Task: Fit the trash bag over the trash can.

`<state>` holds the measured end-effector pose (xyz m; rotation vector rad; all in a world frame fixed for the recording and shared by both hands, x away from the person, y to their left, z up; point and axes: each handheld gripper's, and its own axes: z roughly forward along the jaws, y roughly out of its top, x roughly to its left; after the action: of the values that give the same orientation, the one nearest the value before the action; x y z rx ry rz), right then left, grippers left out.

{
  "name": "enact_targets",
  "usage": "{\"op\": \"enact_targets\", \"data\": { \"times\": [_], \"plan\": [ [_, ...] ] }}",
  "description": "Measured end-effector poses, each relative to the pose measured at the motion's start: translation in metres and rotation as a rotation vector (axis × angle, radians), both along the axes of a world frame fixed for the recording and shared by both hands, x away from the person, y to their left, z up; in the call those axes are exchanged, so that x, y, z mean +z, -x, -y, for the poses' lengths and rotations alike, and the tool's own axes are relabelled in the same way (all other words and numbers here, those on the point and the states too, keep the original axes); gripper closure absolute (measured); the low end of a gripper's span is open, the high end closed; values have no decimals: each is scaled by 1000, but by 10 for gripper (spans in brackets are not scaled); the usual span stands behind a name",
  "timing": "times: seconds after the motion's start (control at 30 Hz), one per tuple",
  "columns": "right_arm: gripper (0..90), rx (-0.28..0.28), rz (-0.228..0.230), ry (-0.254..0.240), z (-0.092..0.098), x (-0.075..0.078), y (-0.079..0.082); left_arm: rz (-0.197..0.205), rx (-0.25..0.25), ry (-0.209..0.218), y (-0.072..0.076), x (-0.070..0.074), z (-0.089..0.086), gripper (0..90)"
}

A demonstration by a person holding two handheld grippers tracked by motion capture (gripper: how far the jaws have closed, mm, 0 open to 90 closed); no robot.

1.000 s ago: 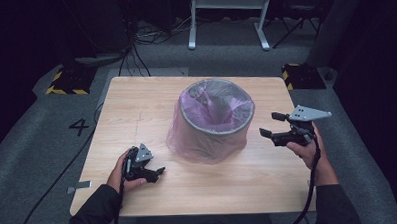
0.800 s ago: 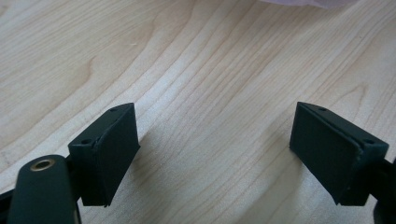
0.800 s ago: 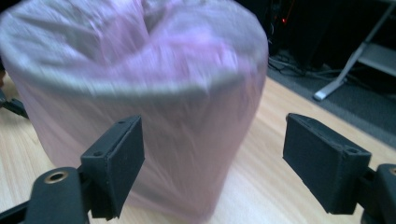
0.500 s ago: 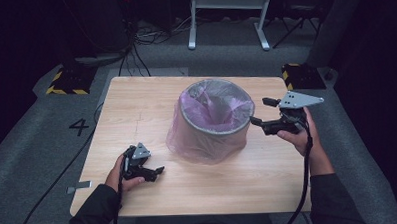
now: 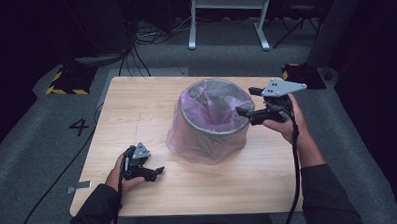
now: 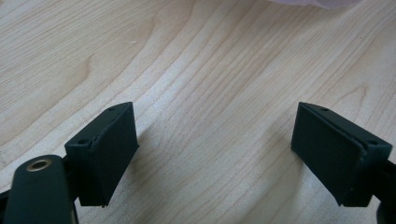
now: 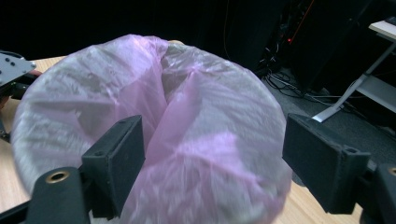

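A round bin [image 5: 213,124] lined with a pale pink plastic bag [image 7: 187,121] stands in the middle of the wooden table [image 5: 136,109]. My right gripper [image 5: 246,104] hovers at the bin's right rim, a little above it, jaws open with nothing between them. In the right gripper view the bag's mouth lies just beyond my open right gripper [image 7: 212,158]. My left gripper [image 5: 156,173] rests near the table's front left, held by a hand. Its jaws stand wide apart over bare wood in the left gripper view, left gripper [image 6: 215,156] open.
A strip of the bag's pink plastic [image 6: 313,3] shows at the top of the left gripper view. Beyond the table, cables [image 5: 139,39] and a white frame stand [image 5: 228,21] are on the grey floor. A yellow-black block [image 5: 68,84] sits at the left.
My right gripper has risen and moved left toward the bin's rim, from beside the bin to above its right edge. The left gripper has stayed put.
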<state>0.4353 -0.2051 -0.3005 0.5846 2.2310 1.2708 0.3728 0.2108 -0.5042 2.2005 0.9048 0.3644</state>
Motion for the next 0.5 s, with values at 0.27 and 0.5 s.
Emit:
{"op": "enact_targets", "data": {
  "times": [0.27, 0.5],
  "plan": [
    [223, 14, -32, 58, -30, 2, -22, -1, -1, -2, 0, 0, 0, 143],
    [231, 49, -78, 161, -50, -6, -41, -1, 0, -2, 0, 0, 0, 143]
  ]
}}
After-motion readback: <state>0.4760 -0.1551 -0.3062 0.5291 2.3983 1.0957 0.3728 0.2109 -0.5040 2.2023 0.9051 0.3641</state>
